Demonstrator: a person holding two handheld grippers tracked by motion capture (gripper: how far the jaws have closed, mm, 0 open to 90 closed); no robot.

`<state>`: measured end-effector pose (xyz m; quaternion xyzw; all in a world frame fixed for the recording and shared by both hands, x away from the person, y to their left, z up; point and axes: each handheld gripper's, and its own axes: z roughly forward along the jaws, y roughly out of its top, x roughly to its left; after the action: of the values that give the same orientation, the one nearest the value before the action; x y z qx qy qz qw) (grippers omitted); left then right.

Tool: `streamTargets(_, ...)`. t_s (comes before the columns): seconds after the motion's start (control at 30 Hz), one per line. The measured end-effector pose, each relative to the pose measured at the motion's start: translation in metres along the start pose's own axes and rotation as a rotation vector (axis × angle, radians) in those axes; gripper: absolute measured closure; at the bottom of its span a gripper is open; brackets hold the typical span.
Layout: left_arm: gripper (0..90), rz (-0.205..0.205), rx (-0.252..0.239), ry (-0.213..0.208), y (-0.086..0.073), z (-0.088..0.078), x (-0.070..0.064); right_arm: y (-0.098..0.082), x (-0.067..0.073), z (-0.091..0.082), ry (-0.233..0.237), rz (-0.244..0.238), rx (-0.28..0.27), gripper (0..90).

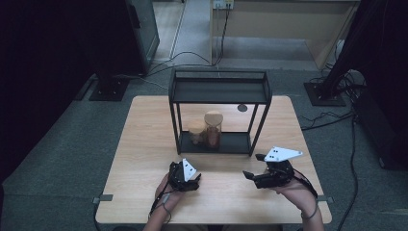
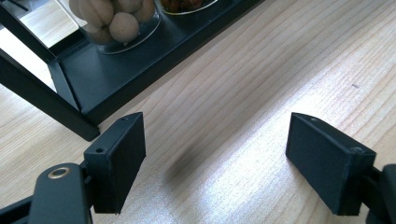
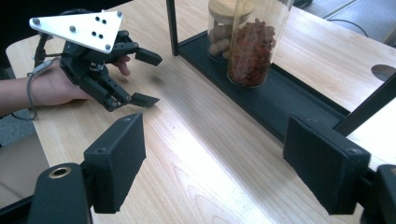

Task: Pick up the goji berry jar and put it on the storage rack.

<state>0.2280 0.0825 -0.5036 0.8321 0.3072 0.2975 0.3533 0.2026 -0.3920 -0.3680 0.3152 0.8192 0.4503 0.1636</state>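
Both grippers low over the light wooden counter, nothing held. Left gripper on the near-left side, jaws released, bare wood between them; same in the left gripper view, where the corner of the black metal two-tier rack sits just ahead and left of the jaws. Right gripper on the near-right side, jaws spread, empty; right gripper view looks across at the left gripper, also spread. On the rack's bottom shelf: short clear glass jar with wooden lid, full of pale round nuts, touching or just beside the taller clear glass jar with wooden lid, full of reddish-brown pieces. Both jars upright, ahead of the jaws, well apart from them, roughly between the two grippers' lines. Short jar nearer the left gripper, tall jar ahead and right of the right jaws' centre.
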Motion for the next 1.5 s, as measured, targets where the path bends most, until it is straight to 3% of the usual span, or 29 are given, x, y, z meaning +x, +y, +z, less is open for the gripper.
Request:
streamTargets(0.57, 20.0, 0.002, 0.000, 0.000, 0.000, 0.000, 0.000, -0.004, -0.005, -0.023, -0.002, 0.016, -0.015, 21.3)
streamTargets(0.9, 20.0, 0.004, 0.000, 0.002, 0.000, 0.000, 0.000, -0.003, -0.005, -0.030, 0.000, 0.001, -0.005, 21.4)
streamTargets(1.5, 20.0, 0.004, 0.000, 0.002, 0.000, 0.000, 0.000, -0.010, -0.009, -0.053, -0.031, 0.024, -0.020, 21.4)
